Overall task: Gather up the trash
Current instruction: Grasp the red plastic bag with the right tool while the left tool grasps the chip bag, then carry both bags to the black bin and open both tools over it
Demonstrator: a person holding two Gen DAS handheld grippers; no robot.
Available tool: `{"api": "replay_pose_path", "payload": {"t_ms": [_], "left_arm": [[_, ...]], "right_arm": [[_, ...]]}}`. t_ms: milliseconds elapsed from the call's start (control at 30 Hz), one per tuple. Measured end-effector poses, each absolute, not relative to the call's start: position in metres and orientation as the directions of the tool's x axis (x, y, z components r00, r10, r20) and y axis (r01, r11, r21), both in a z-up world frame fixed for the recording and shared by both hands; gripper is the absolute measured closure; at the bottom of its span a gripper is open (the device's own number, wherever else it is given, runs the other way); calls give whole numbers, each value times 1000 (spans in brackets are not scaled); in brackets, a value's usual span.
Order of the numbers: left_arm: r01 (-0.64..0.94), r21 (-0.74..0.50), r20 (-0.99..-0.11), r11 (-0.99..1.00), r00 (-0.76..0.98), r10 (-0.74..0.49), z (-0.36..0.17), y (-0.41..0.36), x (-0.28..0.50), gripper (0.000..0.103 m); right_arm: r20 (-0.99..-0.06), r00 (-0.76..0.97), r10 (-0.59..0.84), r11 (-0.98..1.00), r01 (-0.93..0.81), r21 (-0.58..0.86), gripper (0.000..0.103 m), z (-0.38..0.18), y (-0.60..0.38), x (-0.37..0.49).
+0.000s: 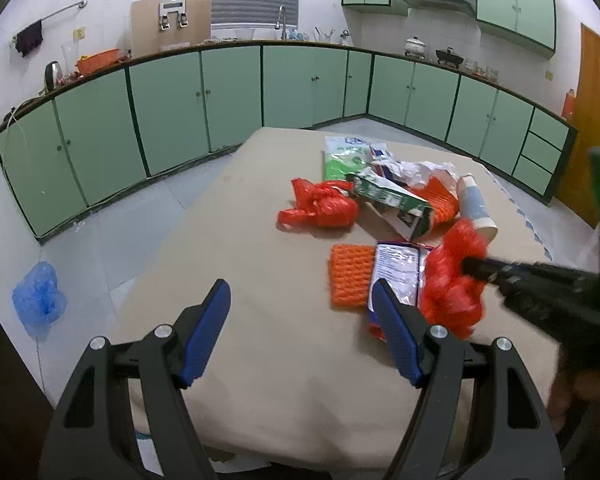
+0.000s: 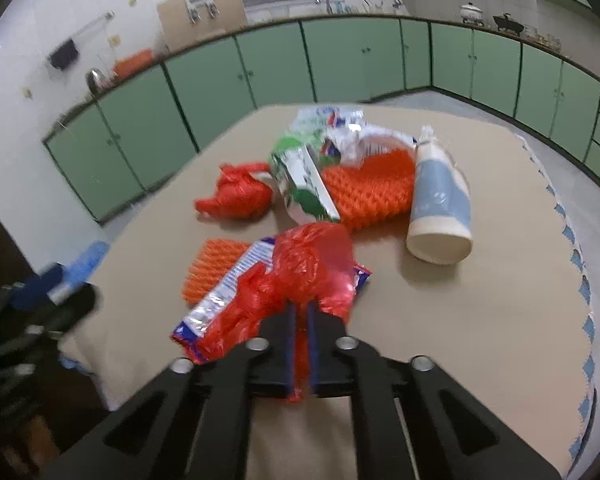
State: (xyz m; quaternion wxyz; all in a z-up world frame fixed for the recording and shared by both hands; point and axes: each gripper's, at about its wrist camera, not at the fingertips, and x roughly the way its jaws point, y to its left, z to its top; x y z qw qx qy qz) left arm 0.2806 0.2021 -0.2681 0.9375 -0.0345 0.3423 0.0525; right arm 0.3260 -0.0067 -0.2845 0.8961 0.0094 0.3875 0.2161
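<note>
Trash lies on a beige table [image 1: 260,260]. My right gripper [image 2: 300,312] is shut on a crumpled red plastic bag [image 2: 300,272], which also shows in the left wrist view [image 1: 452,280], over a blue-white snack wrapper [image 1: 396,272]. My left gripper [image 1: 300,300] is open and empty, just left of that wrapper and near a small orange foam net [image 1: 350,276]. Farther back lie another red bag [image 1: 324,204], a green-white carton [image 1: 392,196], a larger orange foam net [image 2: 372,192], a blue-white paper cup on its side [image 2: 440,208] and crumpled packaging [image 1: 352,152].
Green kitchen cabinets [image 1: 220,96] run along the walls behind the table. A blue plastic bag [image 1: 38,300] lies on the floor at the left. An orange door [image 1: 596,120] stands at the right. The table's near edge is just below my grippers.
</note>
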Motion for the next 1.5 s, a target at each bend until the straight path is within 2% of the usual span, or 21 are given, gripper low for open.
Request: {"api": "replay_pose_path", "payload": {"t_ms": [233,600,633,700,733,833,867,933,1200,1500], "left_arm": [[-74,-52,-670,996,743,20,-281,163,291,32],[-93,-27,-732,995,680,43,-319,139,317,32],[-95,-31,-744,995,667,41,-325,140,321,34],[-86,-50,-764,995,644,17,-333,141,328,73],[-87,-55,-766,995,642,14,-334,141,330,88],[-72,-36,-735,997,678,23,-326,137,328,91],[-68,-40,-725,997,689,18,-322,136,326,96],[-62,-56,-711,997,703,4,-316,135,321,99],[-60,-86,-662,995,749,-12,-283,130,302,100],[-32,-67,-603,997,797,-15,-241,119,283,101]], "right_arm": [[-651,673,351,932,-319,173,99,-258,-60,315],[-652,689,318,948,-241,208,99,-264,-105,327],[-654,686,320,947,-241,210,99,-265,-105,328],[-657,682,321,947,-241,212,99,-268,-104,329],[-659,680,321,947,-241,212,99,-269,-104,330],[-660,679,321,947,-239,215,99,-270,-107,330],[-660,679,322,947,-239,216,99,-270,-108,329],[-658,680,324,946,-241,216,99,-269,-108,327],[-634,701,326,945,-245,215,99,-252,-114,314],[-596,729,337,941,-254,222,99,-228,-120,297]]}}
